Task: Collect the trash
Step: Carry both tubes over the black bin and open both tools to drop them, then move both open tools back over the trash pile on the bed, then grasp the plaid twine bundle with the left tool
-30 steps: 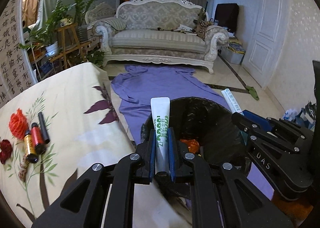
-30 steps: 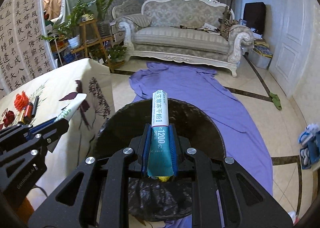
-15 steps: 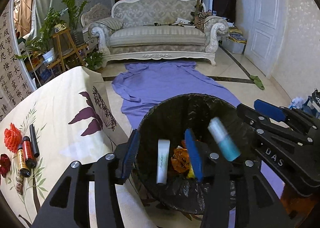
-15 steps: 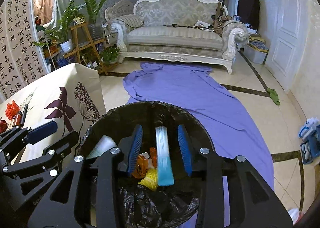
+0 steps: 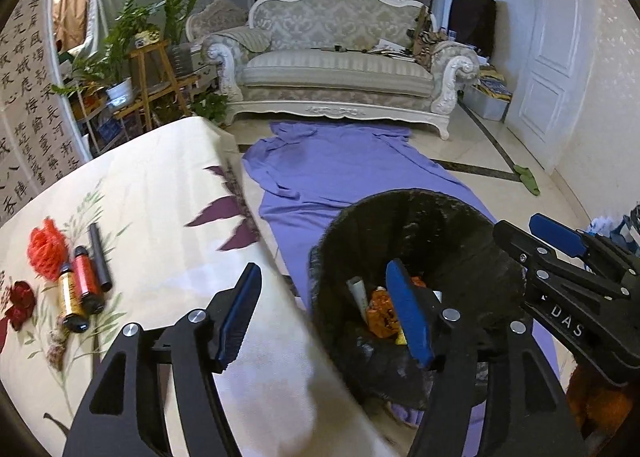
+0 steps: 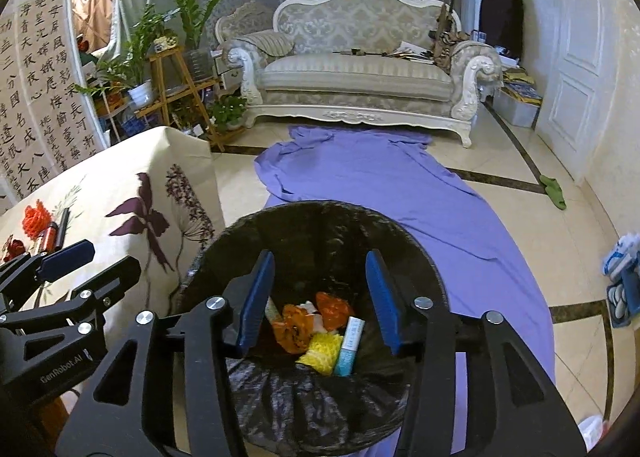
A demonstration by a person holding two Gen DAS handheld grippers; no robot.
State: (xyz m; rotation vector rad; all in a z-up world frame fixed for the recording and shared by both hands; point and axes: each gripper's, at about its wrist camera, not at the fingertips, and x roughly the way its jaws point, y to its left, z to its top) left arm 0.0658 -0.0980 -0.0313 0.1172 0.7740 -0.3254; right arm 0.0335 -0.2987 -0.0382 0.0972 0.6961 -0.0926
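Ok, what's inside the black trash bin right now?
Inside the trash bin: orange wrappers, a yellow net, a teal tube and a white tube. Anything beneath these, and the bin's near wall, is hidden by the gripper frames.

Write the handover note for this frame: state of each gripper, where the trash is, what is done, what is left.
Left gripper: jaws opening, nothing between them, at the table edge beside the bin.
Right gripper: jaws opening, empty, above the black-lined trash bin.
Done: teal tube and white tube lie in the bin with the orange wrappers and a yellow piece.
Left: on the floral tablecloth, a red mesh wad, red tube, amber bottle and black stick.
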